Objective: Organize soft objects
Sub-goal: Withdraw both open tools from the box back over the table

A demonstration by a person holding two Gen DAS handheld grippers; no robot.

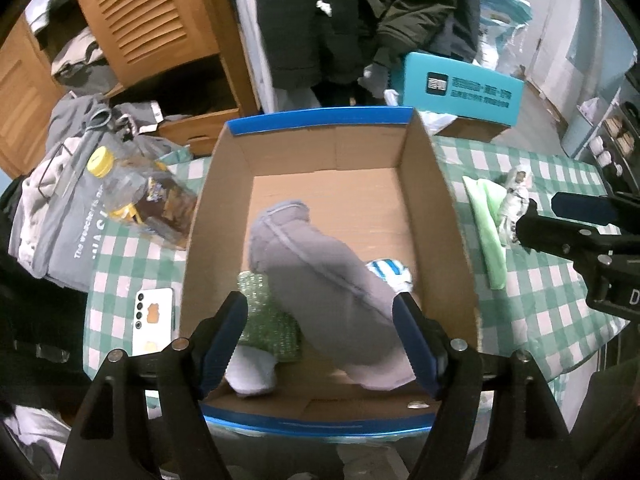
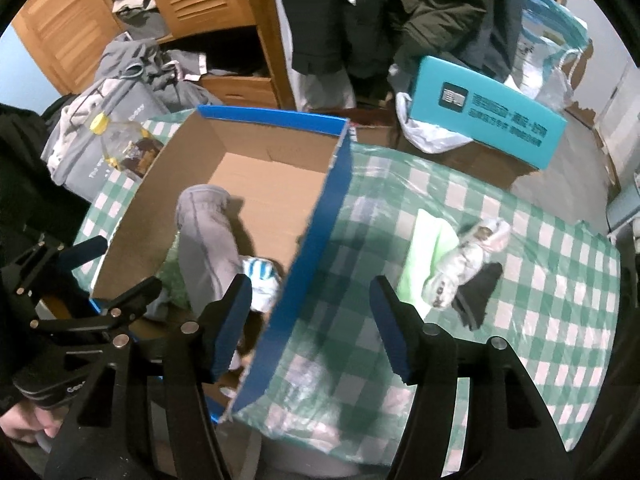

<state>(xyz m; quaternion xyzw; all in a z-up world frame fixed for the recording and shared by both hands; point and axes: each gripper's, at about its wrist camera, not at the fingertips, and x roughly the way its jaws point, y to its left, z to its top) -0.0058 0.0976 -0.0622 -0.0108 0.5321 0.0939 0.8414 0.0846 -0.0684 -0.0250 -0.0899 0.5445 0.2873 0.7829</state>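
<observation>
Green-checked cloth [image 1: 532, 280] is covering the table; the left gripper [image 1: 320, 336] is hanging open, empty, over the brown cardboard box [image 1: 436, 200] holding a grey fabric roll [image 1: 320, 272]. Rightward, the right gripper [image 2: 308, 320] is gaping empty; a folded green cloth [image 2: 420, 256] and a white patterned bundle [image 2: 460, 264] are awaiting boxing.

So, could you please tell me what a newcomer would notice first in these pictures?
Probably the open brown cardboard box with blue edges in the middle of the green-and-white checked tablecloth, with a rolled grey fabric bundle lying inside it. To the box's right on the cloth, a folded light green cloth and a white patterned bundle lie side by side.
</observation>
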